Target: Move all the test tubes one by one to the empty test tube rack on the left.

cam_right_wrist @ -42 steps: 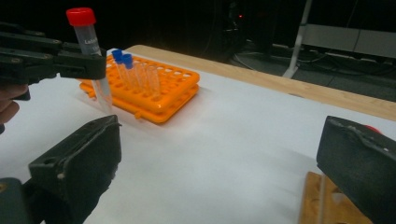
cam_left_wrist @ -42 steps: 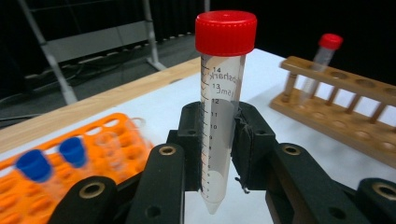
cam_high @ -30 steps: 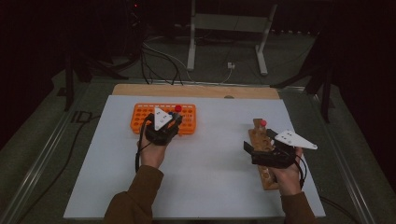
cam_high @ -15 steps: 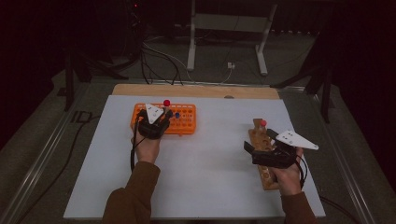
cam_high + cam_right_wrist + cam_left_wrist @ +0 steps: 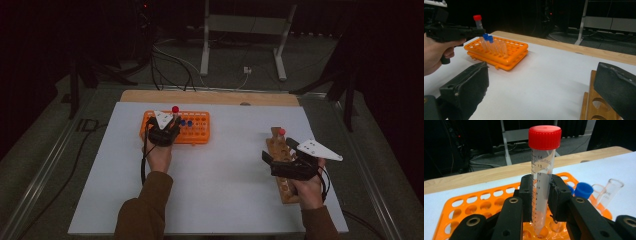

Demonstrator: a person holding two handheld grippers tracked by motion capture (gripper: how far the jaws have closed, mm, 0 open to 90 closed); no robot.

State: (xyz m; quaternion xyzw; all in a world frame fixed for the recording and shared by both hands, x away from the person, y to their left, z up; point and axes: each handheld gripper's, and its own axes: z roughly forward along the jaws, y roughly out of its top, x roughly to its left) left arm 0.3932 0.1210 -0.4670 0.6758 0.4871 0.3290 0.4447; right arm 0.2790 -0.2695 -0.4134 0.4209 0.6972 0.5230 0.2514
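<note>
Nearest in the left gripper view, the left tool [image 5: 541,195] is clamped on a clear plastic graduated tube with a red screw cap [image 5: 543,170], its 2 black pads pressing the tube's middle from either side. The tube's long axis stands upright, cap on top and conical tip pointing straight down, and that tip sits right at the holes of the orange plastic tube rack [image 5: 461,207] just under the tool; whether it has entered a hole I cannot tell. So the coming move looks to be straight down along the tube's own axis into the rack. Just beyond stand 2 blue-capped tubes [image 5: 584,190] and an uncapped clear tube [image 5: 610,188]. Well apart across the white worktop [image 5: 225,170], the right tool [image 5: 285,157] hangs with jaws wide and nothing between them over a wooden rack [image 5: 282,187] holding another red-capped tube [image 5: 282,132].
</note>
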